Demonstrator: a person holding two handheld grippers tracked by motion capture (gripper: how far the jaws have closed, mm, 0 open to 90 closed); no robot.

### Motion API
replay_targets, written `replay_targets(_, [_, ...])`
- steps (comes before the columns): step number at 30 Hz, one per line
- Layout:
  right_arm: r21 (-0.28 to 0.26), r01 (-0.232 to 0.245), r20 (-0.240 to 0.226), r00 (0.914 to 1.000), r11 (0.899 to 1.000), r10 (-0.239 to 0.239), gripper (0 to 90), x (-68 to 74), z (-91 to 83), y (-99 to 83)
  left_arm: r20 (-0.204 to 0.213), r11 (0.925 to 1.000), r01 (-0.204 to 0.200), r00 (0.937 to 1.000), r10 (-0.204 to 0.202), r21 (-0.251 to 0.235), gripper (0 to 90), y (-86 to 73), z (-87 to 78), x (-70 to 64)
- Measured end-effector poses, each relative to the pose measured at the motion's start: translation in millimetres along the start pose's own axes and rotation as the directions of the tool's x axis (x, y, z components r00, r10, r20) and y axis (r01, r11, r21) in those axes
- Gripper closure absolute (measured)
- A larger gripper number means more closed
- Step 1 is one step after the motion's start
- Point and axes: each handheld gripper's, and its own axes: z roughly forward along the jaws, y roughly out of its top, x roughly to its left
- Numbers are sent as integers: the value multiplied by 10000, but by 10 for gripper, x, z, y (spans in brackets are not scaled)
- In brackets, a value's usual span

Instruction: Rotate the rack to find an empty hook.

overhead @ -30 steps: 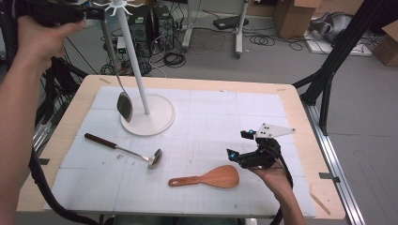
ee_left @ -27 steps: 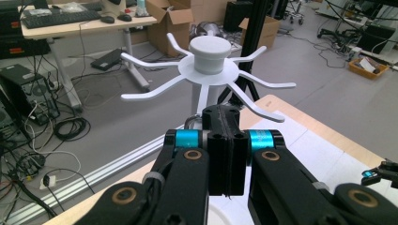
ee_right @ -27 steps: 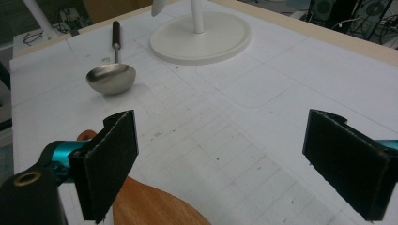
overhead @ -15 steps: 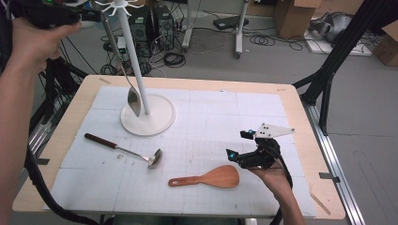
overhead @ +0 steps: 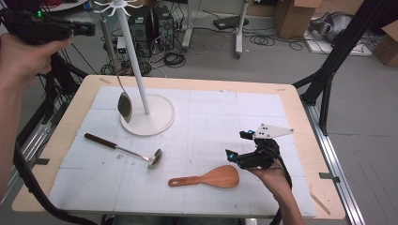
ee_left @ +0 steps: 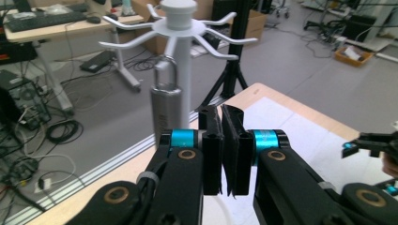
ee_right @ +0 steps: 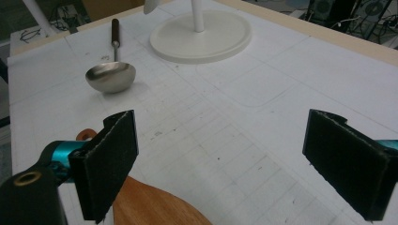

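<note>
A white hook stand (overhead: 141, 89) rises from its round base (overhead: 159, 119) at the back left of the mat. A metal spoon (overhead: 124, 105) hangs from one of its hooks; the looped handle end (ee_left: 165, 101) sits on a hook arm just beyond my left gripper (ee_left: 221, 122). That left gripper (overhead: 88, 29) is held high beside the stand's top, shut with nothing between its jaws. A steel ladle (overhead: 152, 158) with a dark handle and a wooden spatula (overhead: 216, 177) lie on the mat. My right gripper (overhead: 237, 144) hovers open just right of the spatula (ee_right: 150, 206).
The white gridded mat (overhead: 211, 117) covers a wooden table (overhead: 291, 98). Ahead of my right gripper (ee_right: 230, 164) lie the ladle (ee_right: 110, 75) and the stand's base (ee_right: 202, 35). Beyond the table are cables, boxes and black frame legs on the floor.
The hanging spoon has swung right and back to the left on its hook. My left gripper has drawn slightly down and away from the stand's top. The right gripper has stayed put.
</note>
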Motion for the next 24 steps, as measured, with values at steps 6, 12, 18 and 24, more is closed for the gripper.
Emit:
replay_targets(6, [0, 80, 27, 10000, 10000, -80, 98, 1, 3, -2, 96, 9999, -107, 9999, 106, 86, 818, -124, -69, -45])
replay_targets(12, [23, 26, 41, 10000, 10000, -26, 98, 3, 0, -3, 96, 9994, -248, 9997, 245, 241, 773, -252, -151, -78])
replay_targets(18, [45, 51, 19, 10000, 10000, -51, 98, 4, 9, -3, 263, 9996, -252, 9993, 248, 158, 737, -369, -206, -102])
replay_targets(24, [42, 59, 39, 10000, 10000, -59, 98, 2, 16, -4, 305, 9995, -233, 9993, 226, 221, 697, -468, -228, -108])
